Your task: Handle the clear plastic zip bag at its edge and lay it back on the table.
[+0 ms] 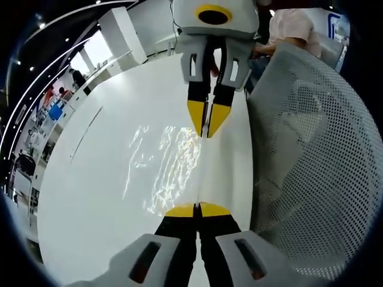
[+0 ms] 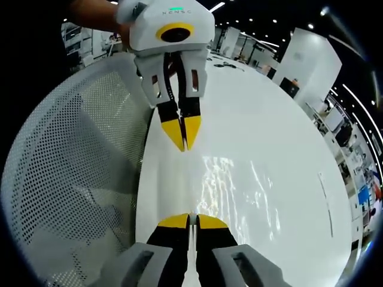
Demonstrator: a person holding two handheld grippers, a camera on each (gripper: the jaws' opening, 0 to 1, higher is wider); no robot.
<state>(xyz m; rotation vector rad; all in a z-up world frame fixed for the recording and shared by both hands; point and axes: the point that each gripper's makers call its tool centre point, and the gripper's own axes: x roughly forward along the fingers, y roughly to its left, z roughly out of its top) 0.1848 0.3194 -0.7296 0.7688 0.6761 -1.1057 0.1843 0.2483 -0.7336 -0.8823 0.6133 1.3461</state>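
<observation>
1. The clear plastic zip bag (image 1: 170, 164) is stretched over the white table (image 1: 84, 191), beside the white perforated mesh chair (image 1: 317, 149).
2. Opposite bag edges are pinched by the closed left gripper (image 1: 197, 209) and the closed right gripper (image 2: 192, 219).
3. Edge handling looks done; lowering and release are judged left.

Yellow-tipped black claw (image 1: 197, 210), white housing

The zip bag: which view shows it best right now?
The left gripper view. There the clear zip bag spreads as bright crinkled glints across the white table, between the left hand-held gripper and the right hand-held gripper. The right gripper view gives fainter, narrower glints.
</observation>
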